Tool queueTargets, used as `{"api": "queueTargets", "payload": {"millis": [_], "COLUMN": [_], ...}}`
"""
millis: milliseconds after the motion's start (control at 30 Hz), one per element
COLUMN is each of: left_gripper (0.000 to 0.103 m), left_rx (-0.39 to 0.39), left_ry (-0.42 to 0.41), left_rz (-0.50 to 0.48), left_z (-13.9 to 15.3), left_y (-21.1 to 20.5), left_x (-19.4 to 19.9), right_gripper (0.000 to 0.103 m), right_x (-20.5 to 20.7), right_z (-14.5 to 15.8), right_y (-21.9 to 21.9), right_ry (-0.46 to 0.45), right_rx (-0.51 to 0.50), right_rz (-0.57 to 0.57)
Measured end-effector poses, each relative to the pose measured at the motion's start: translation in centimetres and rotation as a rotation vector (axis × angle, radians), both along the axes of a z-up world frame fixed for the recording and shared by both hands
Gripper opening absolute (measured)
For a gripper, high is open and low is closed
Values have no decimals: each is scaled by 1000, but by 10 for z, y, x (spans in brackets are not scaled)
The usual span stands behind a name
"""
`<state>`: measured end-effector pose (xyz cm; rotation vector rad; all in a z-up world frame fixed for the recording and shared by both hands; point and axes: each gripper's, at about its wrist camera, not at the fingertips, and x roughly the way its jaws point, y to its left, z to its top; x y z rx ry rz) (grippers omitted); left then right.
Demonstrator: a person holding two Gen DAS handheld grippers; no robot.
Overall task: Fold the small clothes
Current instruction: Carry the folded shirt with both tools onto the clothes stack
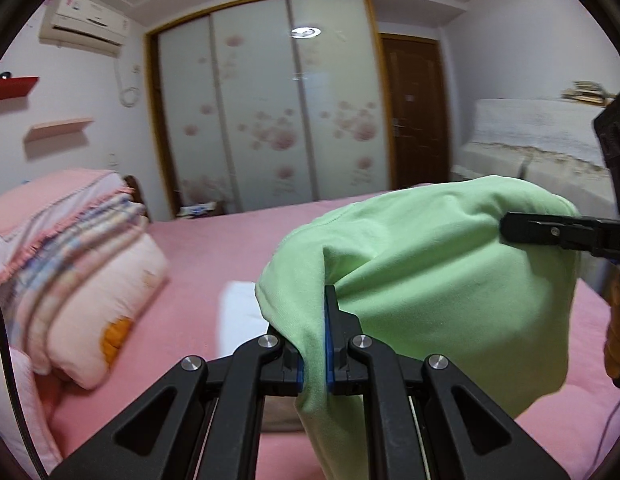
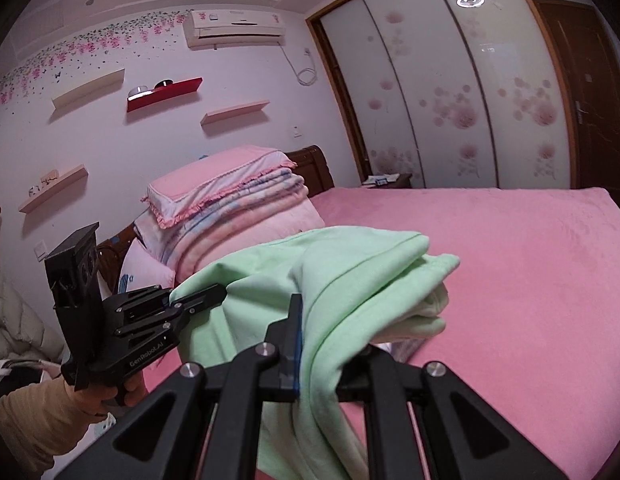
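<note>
**Green garment held up between both grippers, above the bed**

Left gripper (image 1: 314, 344): jaws narrow, clamped on a fold of the green garment (image 1: 429, 280). Cloth is pinched between the blue pads and drapes down in front of the tool.

Right gripper (image 2: 310, 344): also narrow and clamped on the same garment (image 2: 349, 280). Fabric covers its right finger, so only the left one shows clearly.

Each tool shows in the other's camera: the right one comes in from the right edge of the left view, fingers on the cloth; the left one sits at lower left of the right view, held by a hand (image 2: 110, 392).

Why held so, my read: two grips apart on one edge keep the cloth spread and let the rest hang, so it can be laid flat for a fold. It still looks bunched and doubled over between the grips, not taut.

Garment is off the pink bed (image 2: 509, 260), near side. A white item (image 1: 240, 312) lies on the bed below and left of it. Stacked bedding (image 1: 70, 240) sits far left, well apart.
</note>
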<state>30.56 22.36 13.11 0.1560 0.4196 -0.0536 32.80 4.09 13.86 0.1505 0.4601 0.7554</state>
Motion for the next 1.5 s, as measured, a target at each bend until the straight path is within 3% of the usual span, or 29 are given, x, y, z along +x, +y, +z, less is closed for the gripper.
{"api": "queueTargets", "payload": {"millis": [133,300,400,567,733,833,900,967,1033,1100,1300,1333,1433,1500], "left_gripper": [5,5,6,7,9,13,20,30,43,52,52,52,43,41], "left_rx": [5,17,48,88,114,102,62,-11,-76,-99,-63,-54,-37,-57], "left_ry": [10,47,81,186,208,242,263,289,307,314,371,379,323,217], "left_rz": [70,114,135,139,128,141,142,121,97,82,104,125,133,104], "left_z": [6,-8,-27,-85,-123,-139,-144,-147,-147,-148,-153,-154,-149,-143], "left_y": [39,74,83,85,72,67,69,77,81,80,78,78,76,78], "left_x": [66,152,196,256,285,295,301,308,315,321,348,352,345,326], "right_gripper": [8,8,8,8,9,13,20,41,50,51,51,51,7,7], "right_x": [54,124,165,219,247,265,276,288,299,310,334,337,324,302], "right_z": [2,-17,-41,-94,-125,-141,-153,-165,-172,-177,-178,-180,-170,-162], "right_y": [50,83,94,103,105,97,88,79,72,68,82,86,98,93], "right_ry": [-18,37,92,185,193,267,323,390,438,475,511,514,380,267], "right_rx": [-20,26,59,64,-1,27,63,111,157,210,207,170,4,-8], "right_rz": [4,-9,-21,-48,-72,-63,-61,-60,-60,-43,-56,-80,-113,-127]}}
